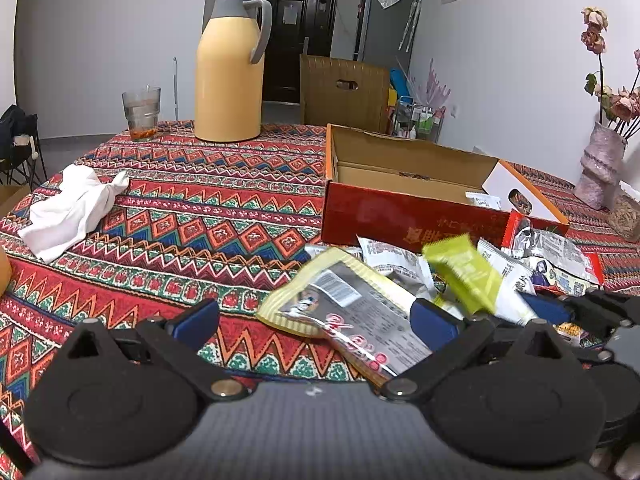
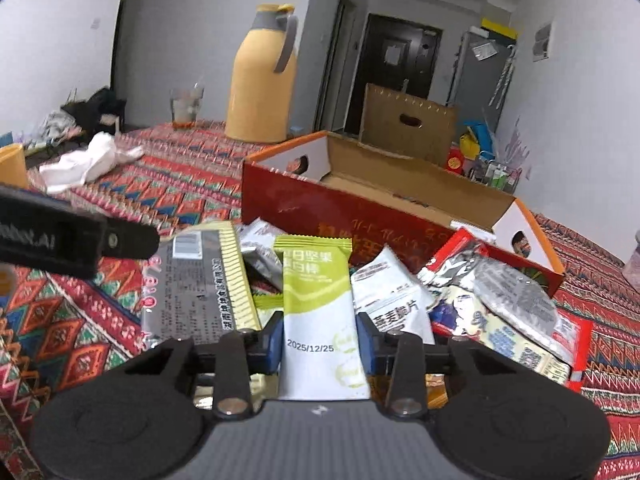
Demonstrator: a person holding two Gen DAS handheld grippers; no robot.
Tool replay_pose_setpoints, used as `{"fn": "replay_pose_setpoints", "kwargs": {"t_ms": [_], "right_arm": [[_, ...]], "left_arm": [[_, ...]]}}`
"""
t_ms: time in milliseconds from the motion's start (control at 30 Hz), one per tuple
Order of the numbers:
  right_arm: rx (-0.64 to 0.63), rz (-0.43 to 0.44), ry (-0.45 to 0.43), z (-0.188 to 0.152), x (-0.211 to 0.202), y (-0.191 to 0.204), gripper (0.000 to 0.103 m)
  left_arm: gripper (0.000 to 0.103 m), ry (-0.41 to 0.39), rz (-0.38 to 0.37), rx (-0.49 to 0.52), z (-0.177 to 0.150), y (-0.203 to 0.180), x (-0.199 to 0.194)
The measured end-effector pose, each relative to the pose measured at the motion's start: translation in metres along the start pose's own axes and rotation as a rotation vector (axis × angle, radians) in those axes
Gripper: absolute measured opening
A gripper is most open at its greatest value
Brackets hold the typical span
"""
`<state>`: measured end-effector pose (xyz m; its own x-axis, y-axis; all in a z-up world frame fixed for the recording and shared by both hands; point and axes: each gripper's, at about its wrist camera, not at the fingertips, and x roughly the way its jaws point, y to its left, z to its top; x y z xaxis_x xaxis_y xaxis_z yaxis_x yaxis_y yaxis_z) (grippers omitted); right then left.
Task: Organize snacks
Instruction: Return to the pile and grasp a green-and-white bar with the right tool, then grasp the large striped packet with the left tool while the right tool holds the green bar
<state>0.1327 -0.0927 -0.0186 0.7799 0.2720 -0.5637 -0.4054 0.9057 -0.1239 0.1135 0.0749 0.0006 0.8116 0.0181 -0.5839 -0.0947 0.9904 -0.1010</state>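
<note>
A heap of snack packets [image 2: 460, 292] lies on the patterned tablecloth in front of an open red cardboard box [image 2: 320, 208]. My right gripper [image 2: 320, 336] is shut on a green-and-white snack bar [image 2: 318, 292], which stands up between the blue pads. In the left wrist view the same bar [image 1: 464, 272] hangs tilted above the heap. My left gripper [image 1: 314, 320] is open and low over the cloth. A silver packet with a yellow ridged edge [image 1: 352, 312] lies partly between its fingers [image 1: 196, 320]. The red box [image 1: 400, 216] holds a small white packet [image 1: 484, 200].
On the far side of the table stand a yellow thermos jug [image 1: 230, 72] and a drinking glass [image 1: 141, 112]. A crumpled white cloth [image 1: 72, 208] lies at the left. A pink vase with flowers [image 1: 600, 168] stands at the right. A brown carton [image 1: 344, 92] sits beyond the table.
</note>
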Motion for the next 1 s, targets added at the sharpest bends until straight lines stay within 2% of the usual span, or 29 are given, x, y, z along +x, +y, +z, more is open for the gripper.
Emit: {"fn": "replay_pose_setpoints", "kwargs": {"t_ms": [200,333,533,733,1000], "right_arm": [[0.064,-0.004,-0.088,0.000,-0.030,-0.018,0.036],[0.102,-0.038,-0.124,-0.004,-0.043,-0.036,0.036],[0.171,-0.094,-0.139,-0.016,-0.053,-0.070,0.036],[0.237,-0.123,-0.147,-0.031,-0.057,-0.099,0.036],[0.278,-0.114,-0.149,-0.044,-0.059,-0.114,0.036]], "left_arm": [[0.103,0.041,-0.008,-0.004,0.000,-0.014,0.008],[0.103,0.079,0.009,-0.012,0.000,-0.029,0.018],[0.103,0.117,0.107,-0.020,0.006,-0.056,0.041],[0.103,0.138,0.214,0.038,0.001,-0.077,0.060],[0.103,0.131,0.197,0.132,-0.009,-0.066,0.043]]}}
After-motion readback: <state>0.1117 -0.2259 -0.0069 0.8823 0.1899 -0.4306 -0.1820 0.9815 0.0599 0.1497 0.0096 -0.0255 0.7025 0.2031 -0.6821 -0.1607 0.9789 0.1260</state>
